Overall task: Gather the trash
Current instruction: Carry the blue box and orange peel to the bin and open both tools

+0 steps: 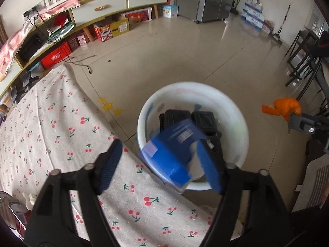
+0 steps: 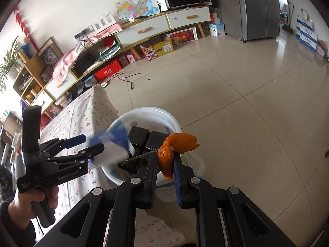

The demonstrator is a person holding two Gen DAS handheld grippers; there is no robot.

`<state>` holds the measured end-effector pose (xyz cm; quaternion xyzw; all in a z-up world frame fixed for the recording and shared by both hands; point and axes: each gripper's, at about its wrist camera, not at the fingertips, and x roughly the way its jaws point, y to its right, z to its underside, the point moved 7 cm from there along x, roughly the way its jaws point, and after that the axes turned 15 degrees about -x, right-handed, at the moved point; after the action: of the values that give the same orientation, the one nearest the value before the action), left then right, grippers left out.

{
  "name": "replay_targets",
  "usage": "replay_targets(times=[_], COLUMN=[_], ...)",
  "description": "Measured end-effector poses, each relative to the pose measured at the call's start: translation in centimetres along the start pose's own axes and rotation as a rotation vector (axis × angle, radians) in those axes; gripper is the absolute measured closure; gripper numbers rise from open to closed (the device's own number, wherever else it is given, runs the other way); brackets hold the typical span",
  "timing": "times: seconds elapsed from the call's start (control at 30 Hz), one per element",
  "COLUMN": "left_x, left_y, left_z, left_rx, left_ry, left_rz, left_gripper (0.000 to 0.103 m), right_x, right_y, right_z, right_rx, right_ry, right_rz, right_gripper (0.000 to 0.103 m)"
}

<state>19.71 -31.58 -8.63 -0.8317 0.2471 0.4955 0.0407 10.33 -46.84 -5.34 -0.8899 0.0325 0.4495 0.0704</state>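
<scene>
A white bin stands on the floor at the corner of the cherry-print table, with black plastic trays inside. My left gripper hangs open over the bin's near rim. A blurred blue and white box sits between its fingers, clear of the left pad and close to the right one. My right gripper is shut on an orange peel, held just above the bin's right side.
A long low cabinet with boxes under it lines the far wall, and a grey fridge stands beside it. Dark chairs are at the right. Cans sit on the table's near left. A hand holds the left gripper.
</scene>
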Motion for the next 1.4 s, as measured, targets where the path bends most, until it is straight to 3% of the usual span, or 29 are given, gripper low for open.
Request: replay_targets(times=[0.27,0.5,0.93,1.23,1.3,1.4], left_x=[-3.1,-5.7,-10.7,-14.0,-14.4,-14.9], left_y=[-2.8,-8.4,-18.1,-23.5,-24.6,-26.2], left_z=[0.1,2.0,7.5,9.7,10.1,10.6], left_rx=[-0.073,-0.169,-0.263,-0.295,-0.313,-0.34], left_ry=[0.04,0.055,0.05,0.075,0.076,0.082], left_rz=[0.031,0.016,-0.093,-0.161,-0.169,-0.178], left_gripper=[0.022,0.02,0.016,0.009,0.009,0.009], right_x=[1.3,3.9,8.7,9.0,8.9,8.4], right_y=[-0.9,-2.8,-9.0,-10.9,-11.3,-11.9], right_z=[-0.3,-1.1,-3.0,-3.8,-3.7,-3.6], right_rx=[-0.003,-0.008,-0.007,-0.01,-0.011,-0.012], right_ry=[-0.033,-0.088,-0.144,-0.14,-0.148,-0.149], right_rz=[-0.005,-0.039,-0.134,-0.149,-0.146,-0.142], right_gripper=[0.087,0.087,0.087,0.084,0.077,0.047])
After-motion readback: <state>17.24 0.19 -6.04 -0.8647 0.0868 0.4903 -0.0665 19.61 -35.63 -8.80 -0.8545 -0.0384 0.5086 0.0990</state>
